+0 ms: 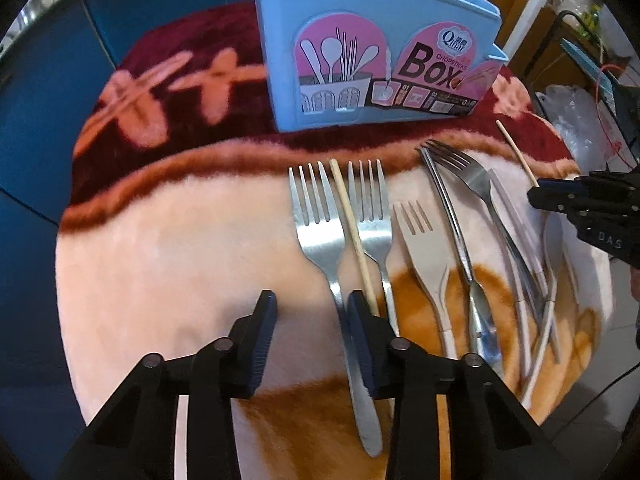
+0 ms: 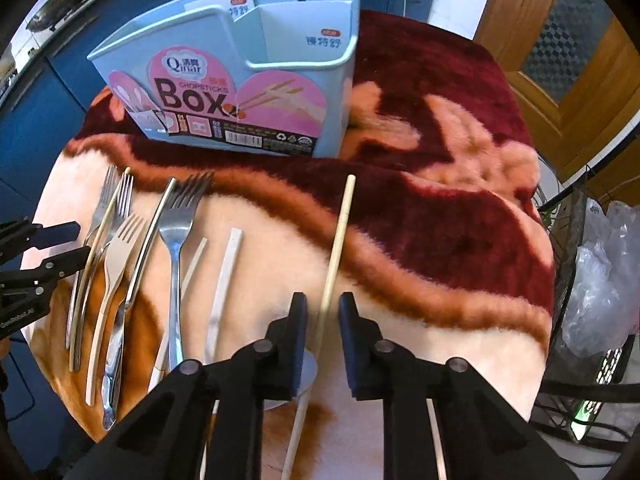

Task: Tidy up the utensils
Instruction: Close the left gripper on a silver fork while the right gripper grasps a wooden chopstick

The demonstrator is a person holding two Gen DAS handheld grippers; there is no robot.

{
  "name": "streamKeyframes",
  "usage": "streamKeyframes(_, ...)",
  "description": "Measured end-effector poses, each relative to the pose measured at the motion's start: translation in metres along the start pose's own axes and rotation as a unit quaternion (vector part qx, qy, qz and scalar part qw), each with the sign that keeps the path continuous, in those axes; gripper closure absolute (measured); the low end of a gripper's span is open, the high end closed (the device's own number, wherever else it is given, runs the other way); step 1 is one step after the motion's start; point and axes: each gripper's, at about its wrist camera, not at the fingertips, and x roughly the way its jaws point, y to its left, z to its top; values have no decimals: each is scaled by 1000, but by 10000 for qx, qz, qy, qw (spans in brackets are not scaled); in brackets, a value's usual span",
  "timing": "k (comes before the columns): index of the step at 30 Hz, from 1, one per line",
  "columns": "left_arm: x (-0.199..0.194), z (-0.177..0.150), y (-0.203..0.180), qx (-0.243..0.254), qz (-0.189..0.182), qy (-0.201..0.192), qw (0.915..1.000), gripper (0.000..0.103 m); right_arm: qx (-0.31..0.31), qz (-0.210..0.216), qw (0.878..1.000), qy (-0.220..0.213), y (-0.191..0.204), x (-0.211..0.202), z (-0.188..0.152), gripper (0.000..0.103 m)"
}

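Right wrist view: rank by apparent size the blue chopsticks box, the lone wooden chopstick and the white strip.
1. Blue chopsticks box, largest.
2. Lone wooden chopstick, running between the right tongs.
3. White strip, shortest.

Both hand-held grippers (image 1: 308,306) (image 2: 323,308) part-open, down-tilted

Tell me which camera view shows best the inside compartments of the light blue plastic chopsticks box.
The right wrist view: it looks down past the light blue plastic chopsticks box's rim at its inner dividers. The left wrist view shows only its labelled front wall.
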Motion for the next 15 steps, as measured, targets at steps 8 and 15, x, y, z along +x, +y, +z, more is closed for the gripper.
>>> streamKeyframes(8,0,6,2,-203,-492,-123,9985,96,200,160,9995,-166,-3,-2,4,95)
streamKeyframes(15,-30,-7,16,-320,-737,-1064,9911,99,162,260,9943,-1026,-7,-24,-10,97)
